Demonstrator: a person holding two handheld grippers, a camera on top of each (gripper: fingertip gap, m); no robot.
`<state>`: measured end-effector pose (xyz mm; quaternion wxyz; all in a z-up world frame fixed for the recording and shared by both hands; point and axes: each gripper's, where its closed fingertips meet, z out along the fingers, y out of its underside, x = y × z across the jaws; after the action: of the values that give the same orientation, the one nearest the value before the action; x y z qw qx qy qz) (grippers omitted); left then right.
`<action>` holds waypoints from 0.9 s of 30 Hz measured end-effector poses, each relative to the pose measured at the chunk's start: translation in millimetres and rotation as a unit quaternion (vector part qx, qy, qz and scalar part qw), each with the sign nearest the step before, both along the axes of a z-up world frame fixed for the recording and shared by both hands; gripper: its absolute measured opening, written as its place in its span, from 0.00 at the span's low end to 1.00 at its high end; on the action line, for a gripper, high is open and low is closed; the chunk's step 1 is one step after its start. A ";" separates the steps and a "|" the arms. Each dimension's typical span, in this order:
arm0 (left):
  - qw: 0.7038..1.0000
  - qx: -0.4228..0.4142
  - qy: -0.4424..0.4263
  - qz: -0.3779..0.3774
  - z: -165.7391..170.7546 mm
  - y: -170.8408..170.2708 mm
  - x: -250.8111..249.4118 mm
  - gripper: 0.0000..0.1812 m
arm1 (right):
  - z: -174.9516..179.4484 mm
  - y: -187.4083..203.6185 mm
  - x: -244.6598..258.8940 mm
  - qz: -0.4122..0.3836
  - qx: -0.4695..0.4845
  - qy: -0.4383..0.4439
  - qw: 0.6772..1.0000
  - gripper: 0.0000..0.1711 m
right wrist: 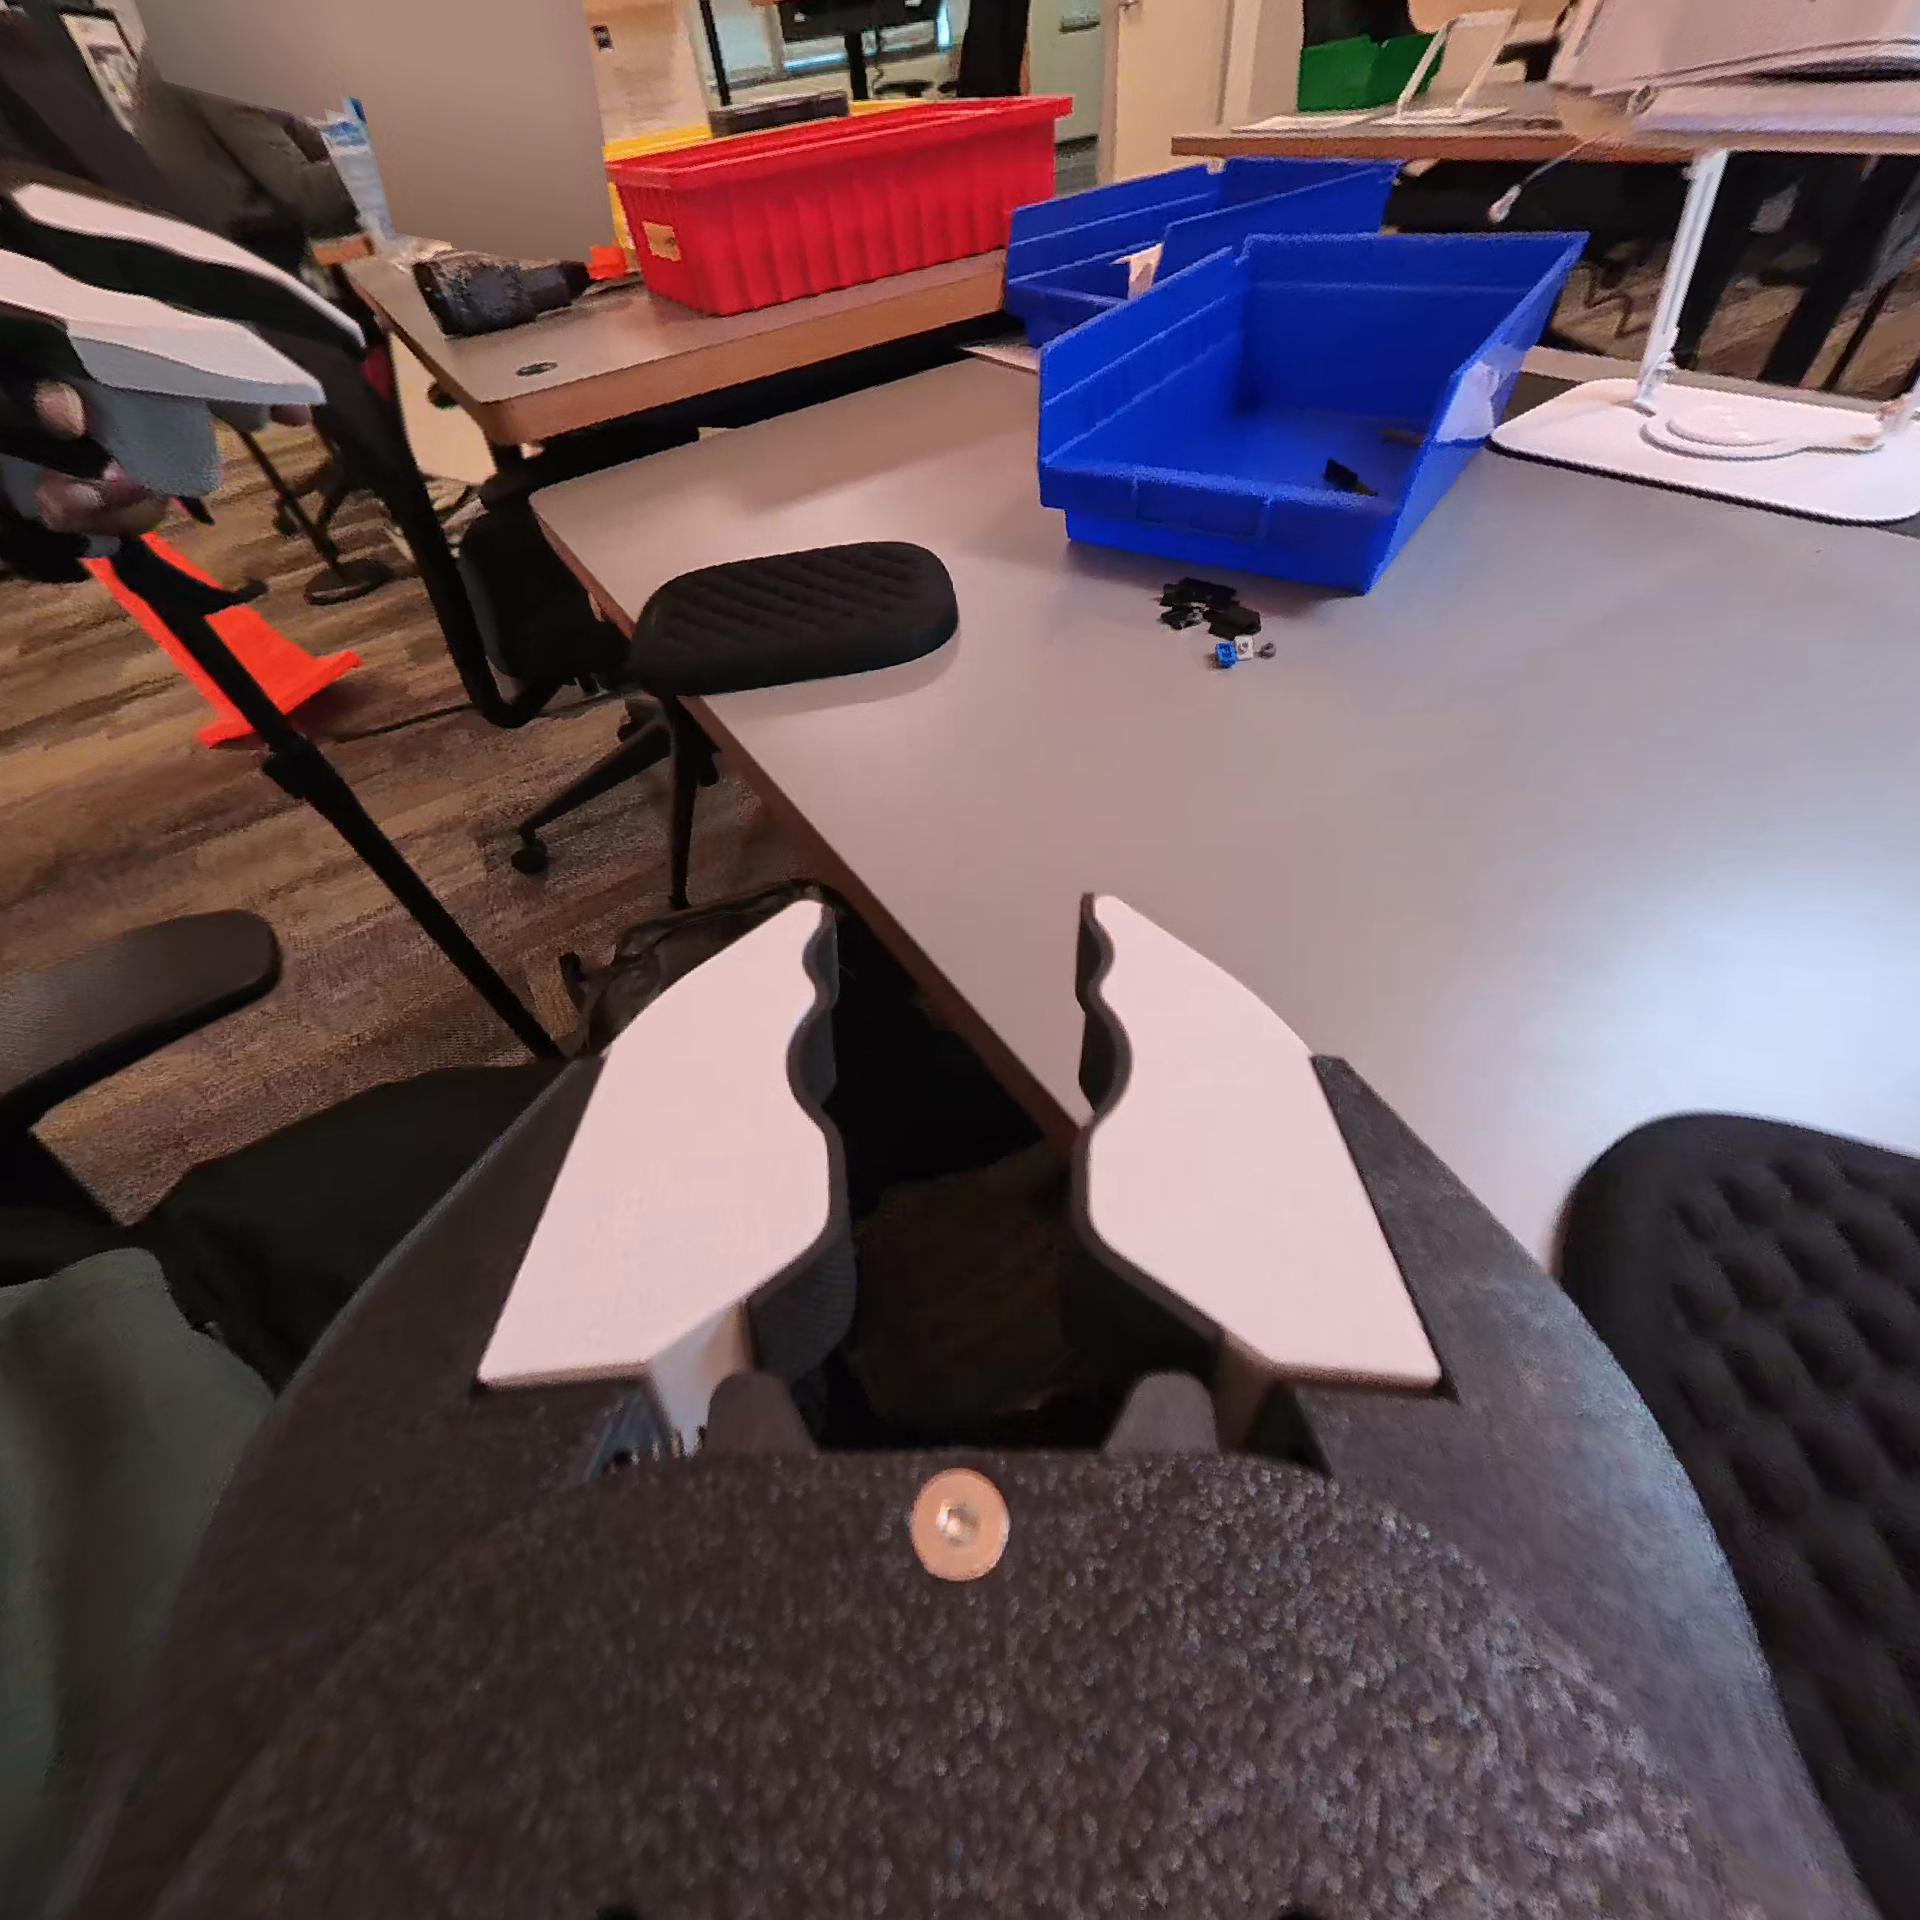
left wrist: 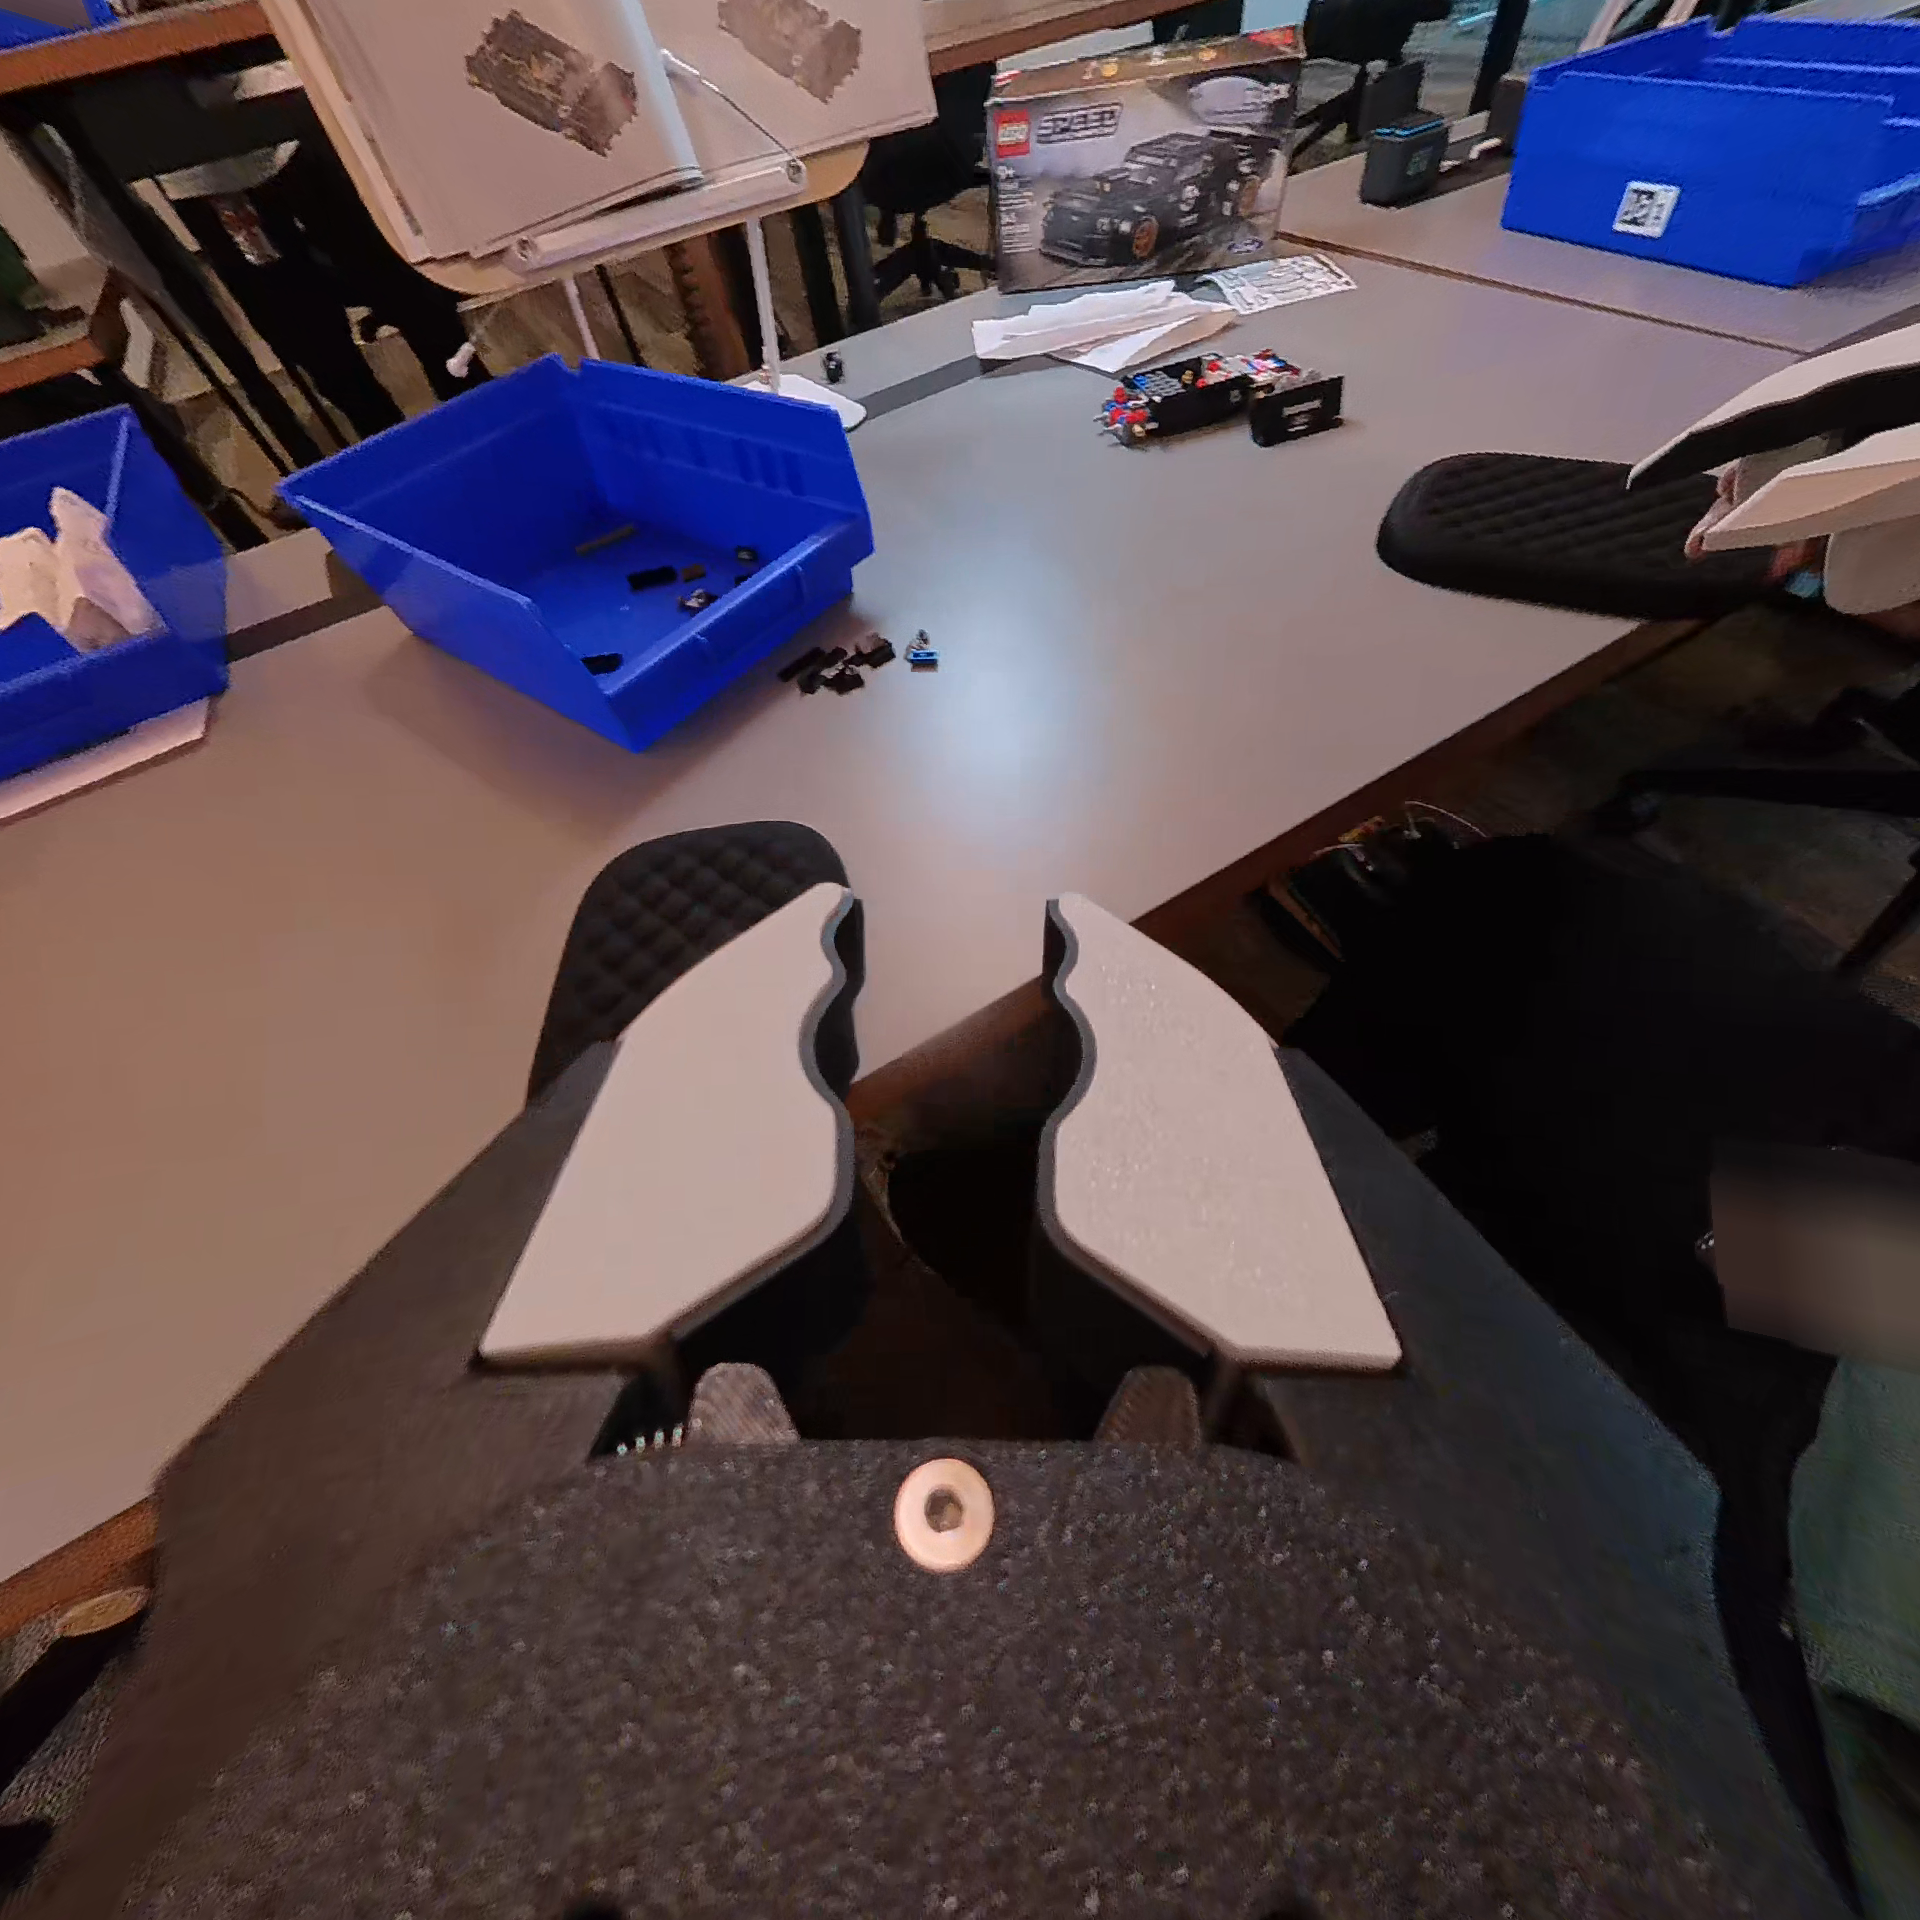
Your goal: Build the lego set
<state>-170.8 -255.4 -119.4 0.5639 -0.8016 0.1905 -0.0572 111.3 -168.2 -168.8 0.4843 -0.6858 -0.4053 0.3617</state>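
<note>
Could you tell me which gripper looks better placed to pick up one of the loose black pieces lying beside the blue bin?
Probably left: the left gripper is open, and the loose black pieces lie nearly straight ahead. The right gripper, also open, sits similarly far back.

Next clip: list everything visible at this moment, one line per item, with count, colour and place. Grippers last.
Table: one, grey, under both grippers.
Open bin: one, blue, left-centre, few dark pieces inside.
Loose pieces: small cluster, black plus one blue, on table beside open bin.
Partly built car: one, black with red and blue bits, far side.
Set box: one, dark, behind car.
Paper sheets: few, white, before box.
Instruction stand: one, white, far left.
Other bins: blue, far right and left edge.
Red tub: one, neighbouring table.
Chair armrests: black, table edge.
Left gripper: open, empty.
Right gripper: open, empty.
</note>
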 end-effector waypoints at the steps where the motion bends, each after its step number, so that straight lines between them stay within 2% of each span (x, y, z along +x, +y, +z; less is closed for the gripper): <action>1: 1.000 -0.001 0.000 -0.007 -1.2 -2.8 3.1 0.18 | -2.7 -6.6 3.6 -0.007 -0.002 0.003 1.000 0.26; 9: 0.997 0.006 0.000 -0.078 -2.7 -26.2 32.1 0.18 | -15.5 -63.9 17.2 -0.057 -0.011 0.019 0.998 0.26; 13: 0.995 0.008 -0.005 -0.101 -7.2 -20.5 31.9 0.18 | -8.0 -68.1 12.1 -0.067 0.005 0.003 0.998 0.26; 18: 0.994 0.013 -0.012 -0.112 -26.0 22.5 22.5 0.17 | -0.5 -28.9 -5.9 -0.065 0.007 0.009 0.998 0.26; 24: 0.992 0.027 -0.005 -0.124 -53.7 107.8 -2.2 0.17 | 0.7 47.3 -53.9 -0.026 0.025 0.017 0.999 0.26; 27: 0.991 0.040 -0.031 -0.121 -49.8 147.4 -23.8 0.17 | 9.9 89.8 -93.3 0.012 0.032 0.016 0.999 0.26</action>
<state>-194.5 -108.0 -169.2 0.5899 -0.7474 0.2705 -0.1425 18.0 -78.4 -158.9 0.5079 -0.6597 -0.4168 0.3649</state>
